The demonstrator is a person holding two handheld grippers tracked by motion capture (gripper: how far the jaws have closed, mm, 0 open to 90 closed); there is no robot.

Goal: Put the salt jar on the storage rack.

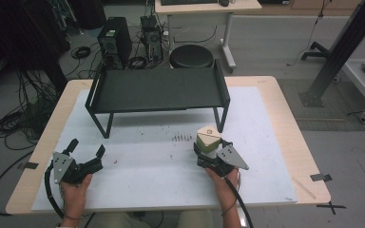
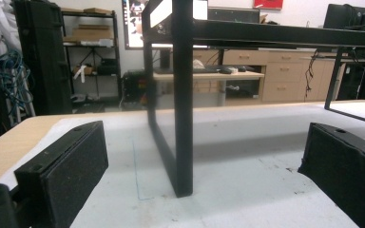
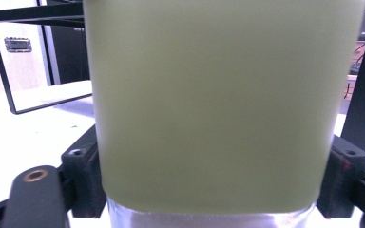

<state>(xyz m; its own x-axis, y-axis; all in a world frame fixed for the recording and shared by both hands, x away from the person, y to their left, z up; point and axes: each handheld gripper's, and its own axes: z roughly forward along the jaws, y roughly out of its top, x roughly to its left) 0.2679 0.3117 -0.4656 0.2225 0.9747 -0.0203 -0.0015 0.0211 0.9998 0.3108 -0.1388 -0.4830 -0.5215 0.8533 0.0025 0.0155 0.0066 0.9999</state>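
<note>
A pale green container (image 1: 208, 140) with a beige lid stands upright on the white mat (image 1: 161, 171), right of the middle. My right gripper (image 1: 210, 146) is shut on it from the near side. In the right gripper view the green wall (image 3: 209, 104) is close up, with a black pad (image 3: 83, 180) pressed on each side and a silver band at the bottom. My left gripper (image 1: 86, 147) rests near the front left of the mat, open with nothing between its pads (image 2: 66, 166). It faces a leg (image 2: 183, 118) of the black rack.
A low black rack (image 1: 157, 90) stands across the back of the mat, its front right leg just behind the container. A few small dark bits (image 1: 182, 138) lie left of the container. Beyond the table are a stool (image 1: 191, 56) and a computer tower (image 1: 114, 45).
</note>
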